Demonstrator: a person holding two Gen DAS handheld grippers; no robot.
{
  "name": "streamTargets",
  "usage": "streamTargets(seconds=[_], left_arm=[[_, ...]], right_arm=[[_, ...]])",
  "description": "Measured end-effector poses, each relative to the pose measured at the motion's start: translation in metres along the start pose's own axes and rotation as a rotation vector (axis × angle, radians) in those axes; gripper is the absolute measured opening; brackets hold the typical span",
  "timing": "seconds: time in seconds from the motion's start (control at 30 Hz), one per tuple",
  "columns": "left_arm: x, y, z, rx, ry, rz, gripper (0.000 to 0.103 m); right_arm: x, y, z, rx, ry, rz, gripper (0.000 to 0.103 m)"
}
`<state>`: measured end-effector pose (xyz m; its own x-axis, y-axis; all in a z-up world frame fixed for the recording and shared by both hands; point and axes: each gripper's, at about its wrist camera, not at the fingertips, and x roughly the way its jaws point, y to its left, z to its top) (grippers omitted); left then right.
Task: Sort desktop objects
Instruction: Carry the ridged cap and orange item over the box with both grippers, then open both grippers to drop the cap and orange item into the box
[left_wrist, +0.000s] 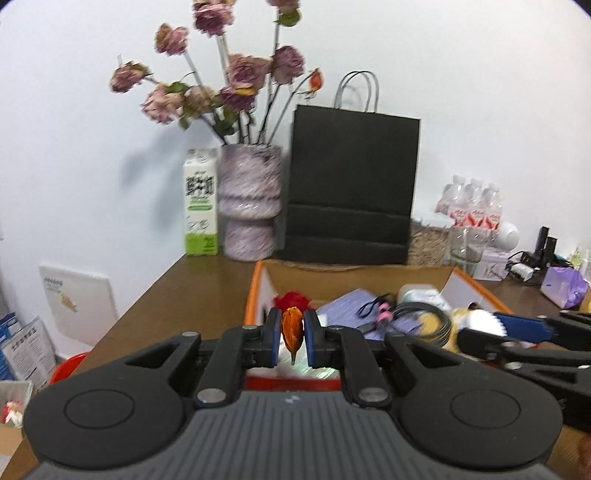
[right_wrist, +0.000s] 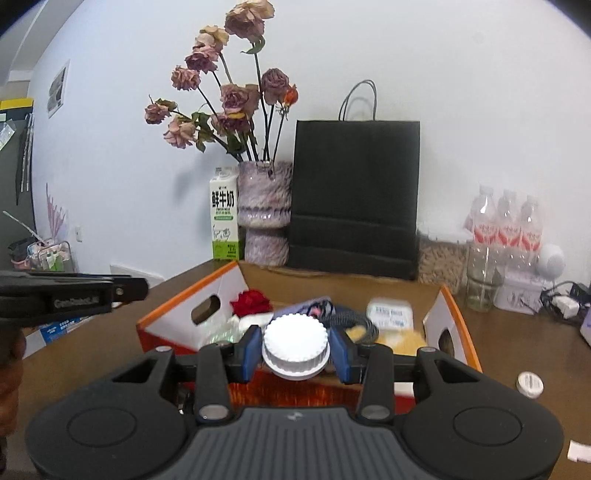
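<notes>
The left gripper (left_wrist: 292, 338) has its fingers (left_wrist: 272, 332) closed narrowly on a small orange bud-shaped object (left_wrist: 292, 334), which hangs between the blue pads with its dark tip pointing down. It is held just above the near edge of an open cardboard box (left_wrist: 255, 291) with orange rims, which stands on the brown table (left_wrist: 177, 295).

The right gripper (right_wrist: 295, 349) holds a white ribbed cap (right_wrist: 295, 341) between its fingers (right_wrist: 251, 347); the pads press on both sides of the cap, and the cap is over the near side of the same box (right_wrist: 177, 317). In the left wrist view this cap (left_wrist: 484, 321) is seen at the right side, over the box.

Inside the box lie a red artificial rose (right_wrist: 251, 302), a purple paper (left_wrist: 351, 310), a coiled black cable (left_wrist: 424, 314), a white packet (right_wrist: 389, 314) and something yellow that is too blurred to identify.

Behind the box, against the wall, stand a milk carton (right_wrist: 223, 218), a mottled purple vase (right_wrist: 264, 214) with dried roses (right_wrist: 232, 99), and a black paper bag (right_wrist: 354, 195) with grey handles. More to the right there are water bottles (right_wrist: 506, 221) and a glass jar (right_wrist: 482, 277). A small white round lid (right_wrist: 530, 384) lies on the table to the right of the box, well apart from it.
</notes>
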<state>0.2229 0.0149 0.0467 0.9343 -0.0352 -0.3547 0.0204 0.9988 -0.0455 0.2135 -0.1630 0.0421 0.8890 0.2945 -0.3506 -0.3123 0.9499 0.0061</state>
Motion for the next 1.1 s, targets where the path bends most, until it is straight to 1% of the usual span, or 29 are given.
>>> streamTargets(seconds=[0.13, 0.33, 0.47, 0.57, 0.7, 0.83, 1.0, 1.1], left_arm=[[0.015, -0.011, 0.005, 0.002, -0.01, -0.023, 0.014], [0.046, -0.019, 0.003, -0.005, 0.011, -0.017, 0.014], [0.065, -0.02, -0.006, 0.008, 0.029, -0.032, 0.014], [0.073, -0.018, -0.019, 0.029, 0.043, -0.038, 0.014], [0.077, -0.014, -0.025, 0.031, 0.063, -0.038, 0.014], [0.075, -0.014, -0.027, 0.038, 0.055, -0.048, 0.014], [0.075, -0.017, -0.029, 0.05, 0.061, -0.045, 0.014], [0.073, -0.018, -0.03, 0.057, 0.057, -0.037, 0.018]], right_arm=[[0.015, 0.002, 0.007, 0.011, -0.003, -0.001, 0.039], [0.041, -0.001, 0.007, 0.031, 0.006, -0.01, 0.039], [0.056, -0.007, -0.002, 0.037, 0.023, -0.007, 0.039], [0.059, -0.014, -0.011, 0.049, 0.02, -0.016, 0.039], [0.063, -0.018, -0.017, 0.046, 0.031, -0.021, 0.039], [0.067, -0.017, -0.021, 0.044, 0.049, -0.018, 0.039], [0.066, -0.017, -0.023, 0.041, 0.045, -0.024, 0.039], [0.065, -0.019, -0.024, 0.047, 0.047, -0.032, 0.039]])
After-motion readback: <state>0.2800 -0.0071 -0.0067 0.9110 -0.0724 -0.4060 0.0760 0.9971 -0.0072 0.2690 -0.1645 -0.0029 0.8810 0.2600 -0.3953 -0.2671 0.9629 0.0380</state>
